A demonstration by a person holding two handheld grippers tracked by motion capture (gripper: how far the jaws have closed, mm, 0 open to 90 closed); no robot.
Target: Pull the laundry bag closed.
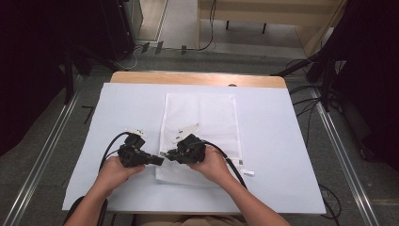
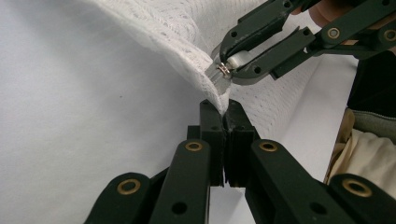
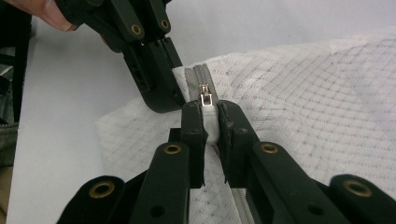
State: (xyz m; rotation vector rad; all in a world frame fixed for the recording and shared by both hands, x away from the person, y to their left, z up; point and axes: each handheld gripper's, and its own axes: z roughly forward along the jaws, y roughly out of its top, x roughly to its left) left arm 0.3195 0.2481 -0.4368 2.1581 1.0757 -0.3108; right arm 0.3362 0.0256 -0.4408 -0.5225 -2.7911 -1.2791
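A white mesh bag (image 1: 200, 127) lies flat on the white-covered tabletop (image 1: 282, 141), and both grippers meet at its near left corner, where the grey zipper (image 3: 198, 77) ends. The left gripper (image 2: 225, 109) is clenched on the fabric edge of that corner, its jaws pressed together with the mesh pinched between them. The right gripper (image 3: 210, 112) is clamped on the white pull tab (image 3: 211, 122) of the zipper, with the small metal slider (image 3: 205, 97) sitting just beyond its fingertips. The step in hand looks like drawing the slider along the zipper to open or shut the bag, I cannot tell which. To do it well, the left gripper should act as a fixed anchor, keeping the corner taut so the zipper tape stays straight and does not bunch ahead of the slider. The right gripper should pull in line with the teeth, low and parallel to the tabletop, not upward, since a lift would likely tilt the slider and jam it. A steady, slow draw suits the soft mesh, which could otherwise catch in the teeth or slip out of the pinch.
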